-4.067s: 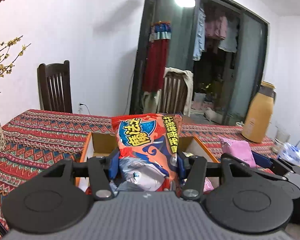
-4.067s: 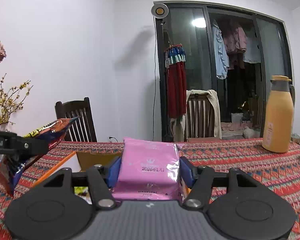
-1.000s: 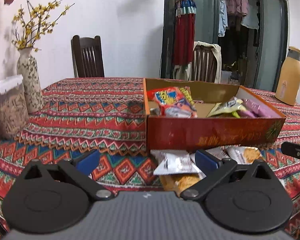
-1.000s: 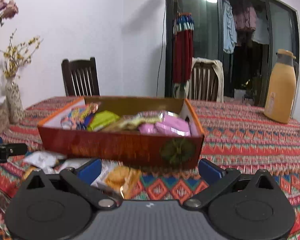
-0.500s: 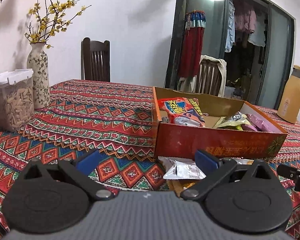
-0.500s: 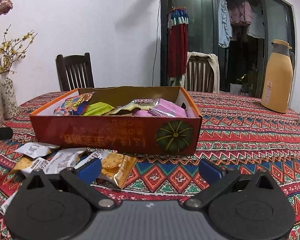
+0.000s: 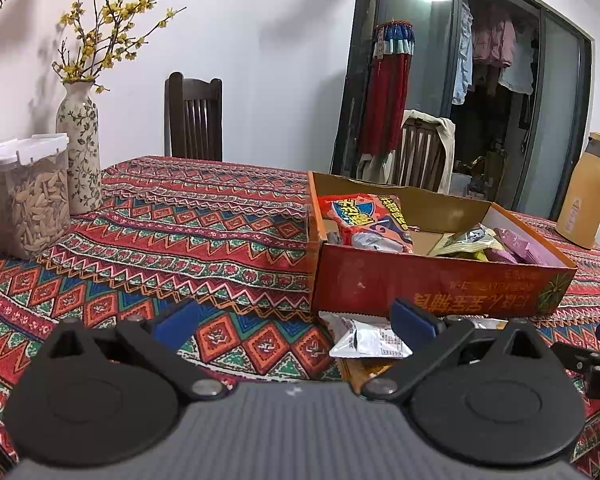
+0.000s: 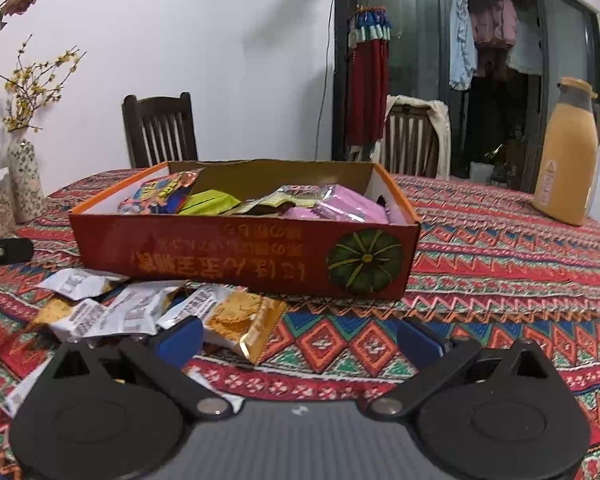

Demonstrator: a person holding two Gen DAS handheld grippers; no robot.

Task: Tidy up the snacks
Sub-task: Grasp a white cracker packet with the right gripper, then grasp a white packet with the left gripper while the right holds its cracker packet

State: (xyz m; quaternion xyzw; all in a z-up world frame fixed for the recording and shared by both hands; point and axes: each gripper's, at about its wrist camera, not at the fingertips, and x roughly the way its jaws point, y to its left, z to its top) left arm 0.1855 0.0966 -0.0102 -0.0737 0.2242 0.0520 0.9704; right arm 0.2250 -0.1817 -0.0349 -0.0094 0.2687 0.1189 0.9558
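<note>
Small snack packets (image 8: pixel 148 312) lie scattered on the patterned tablecloth (image 8: pixel 500 264) just in front of a red cardboard box (image 8: pixel 244 256) that already holds a red chip bag (image 7: pixel 364 216), green packets and pink packets (image 8: pixel 348 206). The right gripper (image 8: pixel 298 338) hovers low with its jaws spread wide and empty, and the nearest packet, gold with a biscuit picture (image 8: pixel 240 322), sits at its 10 o'clock, touching the left fingertip. The left gripper (image 7: pixel 294 322) is likewise agape and holds nothing, a silver packet (image 7: pixel 370 340) at its 2 o'clock. These foil packets look light, thin and slick, their contents likely brittle, so a gentle pinch across a crimped end seam seems wiser than squeezing the middle. Overlapping neighbours may drag along when one is lifted.
</note>
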